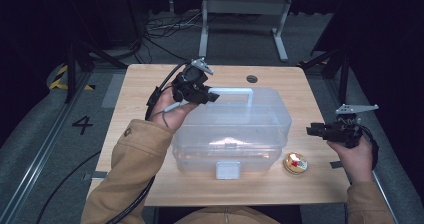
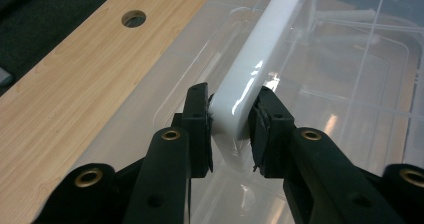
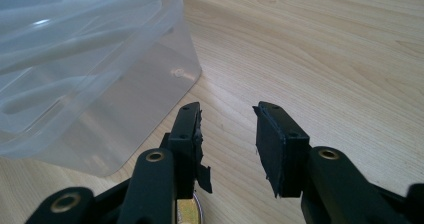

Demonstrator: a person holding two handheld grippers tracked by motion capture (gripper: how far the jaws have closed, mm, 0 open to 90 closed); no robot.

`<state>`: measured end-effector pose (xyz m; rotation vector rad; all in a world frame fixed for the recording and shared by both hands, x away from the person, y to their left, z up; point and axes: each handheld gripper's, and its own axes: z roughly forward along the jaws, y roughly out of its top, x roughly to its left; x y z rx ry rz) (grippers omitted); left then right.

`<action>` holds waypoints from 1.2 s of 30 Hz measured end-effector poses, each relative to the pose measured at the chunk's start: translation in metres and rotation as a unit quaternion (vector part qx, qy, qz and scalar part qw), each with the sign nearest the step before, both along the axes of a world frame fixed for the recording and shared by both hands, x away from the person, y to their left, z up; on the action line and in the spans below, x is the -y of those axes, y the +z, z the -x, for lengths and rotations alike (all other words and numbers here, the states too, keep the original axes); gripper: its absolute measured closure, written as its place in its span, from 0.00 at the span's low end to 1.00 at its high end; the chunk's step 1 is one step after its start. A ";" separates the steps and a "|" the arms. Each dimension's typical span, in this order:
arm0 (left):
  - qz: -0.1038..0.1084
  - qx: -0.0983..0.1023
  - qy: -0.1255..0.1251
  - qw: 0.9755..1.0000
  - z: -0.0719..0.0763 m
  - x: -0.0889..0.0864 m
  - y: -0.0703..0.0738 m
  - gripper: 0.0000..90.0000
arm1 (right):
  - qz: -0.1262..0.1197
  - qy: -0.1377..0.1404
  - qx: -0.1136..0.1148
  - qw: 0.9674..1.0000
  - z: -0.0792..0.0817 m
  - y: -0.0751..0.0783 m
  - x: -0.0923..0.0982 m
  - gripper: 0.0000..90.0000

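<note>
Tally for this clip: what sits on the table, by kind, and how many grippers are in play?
Clear plastic box with a white handle: 1
Small round gold tin: 1
Grippers: 2, the left gripper shut on the handle, the right gripper open above the table
Total: 4

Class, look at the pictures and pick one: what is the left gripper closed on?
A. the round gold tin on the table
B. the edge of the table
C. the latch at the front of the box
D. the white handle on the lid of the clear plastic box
D: in the left gripper view, the left gripper has its jaws pressed against both sides of the white handle atop the clear plastic box.
</note>
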<state>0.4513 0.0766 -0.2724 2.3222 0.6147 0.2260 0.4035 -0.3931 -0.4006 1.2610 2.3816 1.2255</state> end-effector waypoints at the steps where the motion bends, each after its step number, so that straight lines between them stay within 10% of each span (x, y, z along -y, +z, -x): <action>1: 0.000 -0.002 0.000 1.000 -0.002 0.000 0.001 0.80 | -0.002 0.001 0.000 1.000 0.000 0.000 0.000 0.69; 13: -0.004 -0.022 0.003 1.000 -0.021 0.002 0.011 0.79 | -0.004 0.004 0.008 1.000 0.002 0.004 -0.004 0.69; 25: -0.001 -0.036 0.002 0.999 -0.028 0.001 0.013 0.79 | 0.010 0.059 0.048 0.997 0.018 0.018 -0.023 0.99; 36: -0.001 -0.038 0.001 0.999 -0.028 0.001 0.012 0.79 | -0.004 0.162 0.071 0.984 0.036 0.038 -0.060 0.99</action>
